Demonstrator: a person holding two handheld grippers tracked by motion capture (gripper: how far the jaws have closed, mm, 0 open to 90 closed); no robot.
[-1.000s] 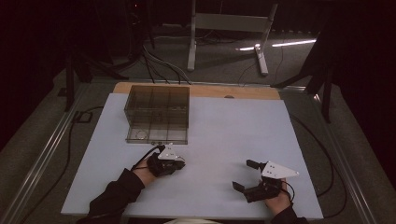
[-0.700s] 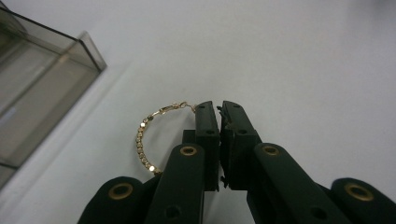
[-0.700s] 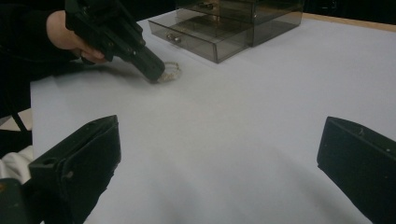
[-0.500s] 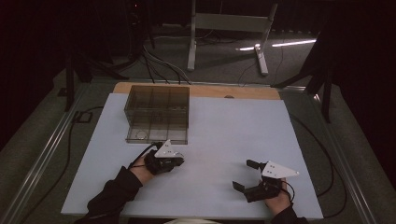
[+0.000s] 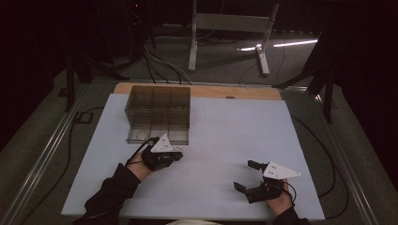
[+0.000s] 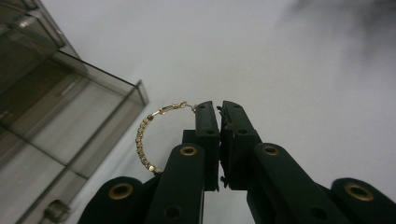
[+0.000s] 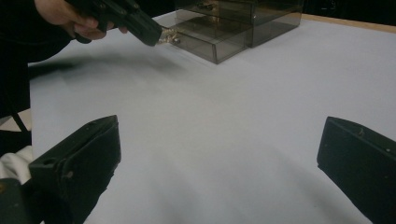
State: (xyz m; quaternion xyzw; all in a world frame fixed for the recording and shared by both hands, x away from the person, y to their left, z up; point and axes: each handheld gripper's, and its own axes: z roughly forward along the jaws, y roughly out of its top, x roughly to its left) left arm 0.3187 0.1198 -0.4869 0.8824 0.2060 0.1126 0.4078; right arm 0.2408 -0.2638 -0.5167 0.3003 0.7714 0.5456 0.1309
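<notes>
Left gripper [image 6: 219, 108] is clenched tight, jaws pressed together w/ a thin gold hoop earring [image 6: 145, 140] pinched at the very tips; the hoop arcs out to the left of my jaws in the left gripper view, beaded along its curve, clasp end at the tips, other end disappearing behind the left jaw lower down. It's off the table, hanging in the air above the white tabletop [image 5: 225, 136]. Just beside it, on that same side, sits the smoky clear organiser box [image 5: 158, 114], its low front tray w/ dividers close to the hoop but not touching. From the high view my left gripper [image 5: 177, 157] hovers right at the box's near right corner, grey three-cornered plate up, jaws pointing right-ish. In the right gripper view I can see my left hand [image 7: 70, 16] up top left, black jaws angled toward the box, a glint of gold at the tips in front of the tray. Right gripper [image 5: 246, 176] is released, jaws spread wide, nothing btwn them, low over the table near the front edge, well apart from the box & the earring. Some small bits lie inside the box compartments, too dim to tell what.
</notes>
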